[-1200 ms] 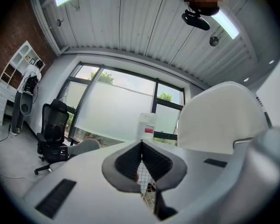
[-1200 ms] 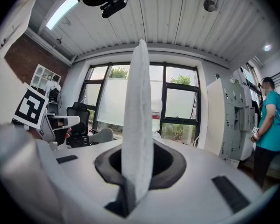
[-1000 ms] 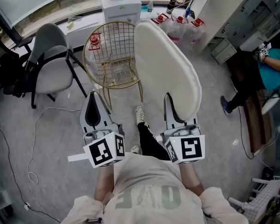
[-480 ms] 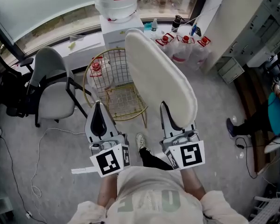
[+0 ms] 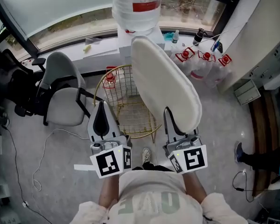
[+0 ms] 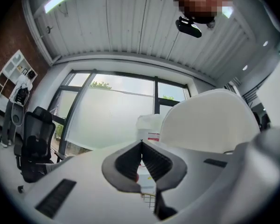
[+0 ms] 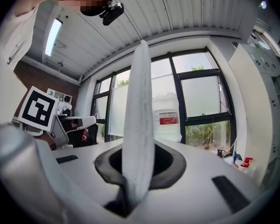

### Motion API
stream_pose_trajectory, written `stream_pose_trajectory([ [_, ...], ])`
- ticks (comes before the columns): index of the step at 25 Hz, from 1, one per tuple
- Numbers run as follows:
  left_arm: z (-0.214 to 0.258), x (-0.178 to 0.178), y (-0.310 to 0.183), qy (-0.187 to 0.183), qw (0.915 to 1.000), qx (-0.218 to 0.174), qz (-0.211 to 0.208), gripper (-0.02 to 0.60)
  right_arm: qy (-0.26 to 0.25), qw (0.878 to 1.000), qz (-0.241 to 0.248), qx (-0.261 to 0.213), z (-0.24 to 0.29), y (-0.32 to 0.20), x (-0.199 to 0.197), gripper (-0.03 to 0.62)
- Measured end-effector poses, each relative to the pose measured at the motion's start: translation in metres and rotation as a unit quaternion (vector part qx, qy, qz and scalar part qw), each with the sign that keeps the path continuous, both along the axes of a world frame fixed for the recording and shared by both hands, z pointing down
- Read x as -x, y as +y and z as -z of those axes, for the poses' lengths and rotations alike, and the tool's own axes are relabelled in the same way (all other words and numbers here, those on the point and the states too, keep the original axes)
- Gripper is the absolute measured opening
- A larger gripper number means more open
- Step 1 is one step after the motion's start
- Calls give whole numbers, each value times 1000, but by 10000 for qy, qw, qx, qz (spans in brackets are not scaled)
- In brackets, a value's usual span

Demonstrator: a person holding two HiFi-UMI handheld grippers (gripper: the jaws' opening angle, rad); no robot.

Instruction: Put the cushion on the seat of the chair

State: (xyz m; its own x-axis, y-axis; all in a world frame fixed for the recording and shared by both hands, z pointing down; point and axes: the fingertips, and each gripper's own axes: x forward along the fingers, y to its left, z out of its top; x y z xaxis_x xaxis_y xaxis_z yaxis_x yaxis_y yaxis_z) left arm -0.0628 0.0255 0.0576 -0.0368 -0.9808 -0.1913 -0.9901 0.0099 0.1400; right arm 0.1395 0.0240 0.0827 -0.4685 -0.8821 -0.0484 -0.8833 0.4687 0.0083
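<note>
Cushion point(image 5: 163, 83) edge-up in level right gripper point(image 5: 170, 113), left gripper point(image 5: 101, 104) alongside, fingers point(image 6: 129, 161) together

The cushion point(image 5: 165, 92) is cream cloth, matt, with a fine and slightly rough nap, and the wire chair point(image 5: 130, 120) is thin gold-coloured metal with a light sheen. The left gripper point(image 5: 101, 105) and right gripper point(image 5: 170, 114) have smooth matt grey plastic shells with black ribbed linings, while the water bottle point(image 5: 135, 6) is translucent glossy plastic. The floor point(image 5: 65, 181) is smooth pale grey with a dull shine, and the office chair point(image 5: 60, 101) has matt grey upholstery on a black frame
</note>
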Motion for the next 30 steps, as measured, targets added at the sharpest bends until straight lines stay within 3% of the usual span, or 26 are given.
stream_pose_trajectory([
  [4, 3, -4, -28, -246, 9997, 44, -33, 14, -8, 9999, 106, 61, -5, -40, 10, 57],
  [8, 5, -2, -51, -138, 9994, 113, -293, 14, -24, 9999, 131, 109, -5, -68, 28, 57],
  [21, 22, 28, -74, -198, 9979, -29, -609, 14, -95, 9997, -187, 87, 3, -78, 62, 57],
  [30, 4, 52, -88, -559, 9970, -79, -528, 14, -123, 9997, -198, 80, -5, -99, 81, 57],
])
